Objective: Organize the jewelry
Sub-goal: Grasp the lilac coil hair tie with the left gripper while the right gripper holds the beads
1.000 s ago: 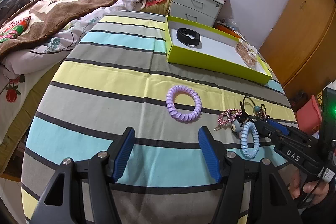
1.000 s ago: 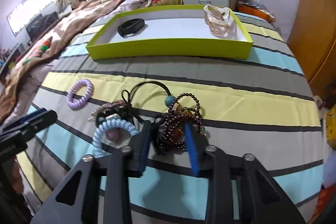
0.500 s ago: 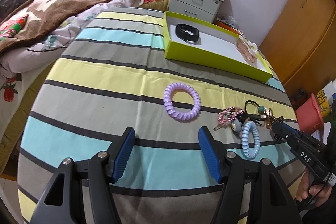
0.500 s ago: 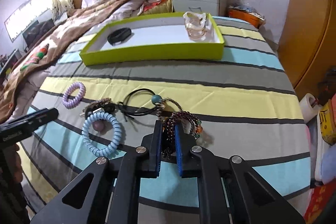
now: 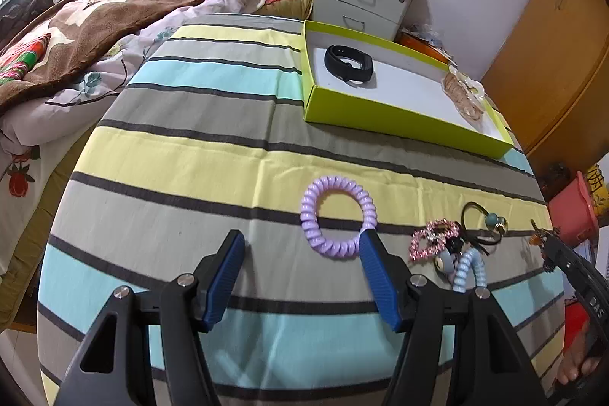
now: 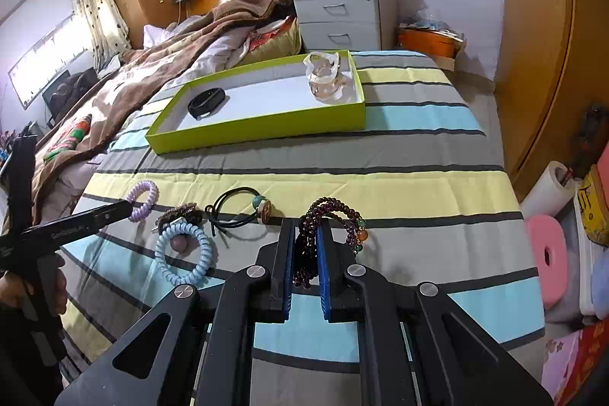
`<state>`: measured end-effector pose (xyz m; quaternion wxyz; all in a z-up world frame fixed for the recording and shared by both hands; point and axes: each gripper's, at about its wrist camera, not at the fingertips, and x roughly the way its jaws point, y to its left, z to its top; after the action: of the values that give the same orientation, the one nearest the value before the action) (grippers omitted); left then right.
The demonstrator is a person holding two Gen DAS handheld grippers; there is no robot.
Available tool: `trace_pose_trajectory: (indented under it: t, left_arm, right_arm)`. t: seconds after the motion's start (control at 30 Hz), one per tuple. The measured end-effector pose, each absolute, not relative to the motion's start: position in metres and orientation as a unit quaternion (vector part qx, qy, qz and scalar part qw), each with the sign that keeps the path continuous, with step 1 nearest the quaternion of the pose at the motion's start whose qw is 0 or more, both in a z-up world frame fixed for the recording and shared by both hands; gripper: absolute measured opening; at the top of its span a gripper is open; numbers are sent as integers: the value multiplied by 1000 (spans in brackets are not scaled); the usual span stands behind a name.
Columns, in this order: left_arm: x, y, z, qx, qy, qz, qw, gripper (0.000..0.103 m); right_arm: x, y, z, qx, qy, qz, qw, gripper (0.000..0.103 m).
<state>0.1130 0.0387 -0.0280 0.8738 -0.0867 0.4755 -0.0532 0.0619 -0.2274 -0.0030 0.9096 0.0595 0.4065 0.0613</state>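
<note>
My right gripper (image 6: 306,242): jaws clamped on the dark red bead bracelet (image 6: 335,215), which is bunched between the blue pads, its free loop hanging out to the right over the striped bedspread (image 6: 418,147). I can't tell whether the loop touches the cloth.

My left gripper (image 5: 300,250): jaws wide apart, holding nothing. Purple spiral hair tie (image 5: 338,215) lies on the bedspread just ahead; the right pad tip sits at its edge.

Rest of the pile is between the two grippers: light blue spiral hair tie (image 6: 185,255), pink rhinestone clip (image 5: 434,239), black elastic with a teal bead (image 6: 243,206), all close together, some overlapping.

Green tray (image 6: 259,130) sits farther up the bed, well apart from the pile. Inside: black wristband (image 6: 207,101) at the left end, clear plastic bag with pale jewelry (image 6: 325,78) at the right end.
</note>
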Motion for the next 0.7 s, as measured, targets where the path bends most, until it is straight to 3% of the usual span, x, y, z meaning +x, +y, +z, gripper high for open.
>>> trace_pose_trajectory:
  t: [0.2,0.43,0.7]
  left_arm:
    - [125,36,-29,-75,474,-30,877,63]
    - [130,26,-29,-30,470,-10,882,44]
    - [129,21,-30,-3,465,-6,885,31]
  right_arm:
    - [61,-227,-2,56,401,64,912,11]
    - [61,-226,-1,55,398,68,913,11]
    - [64,-225,-2,58,397,69,913,11]
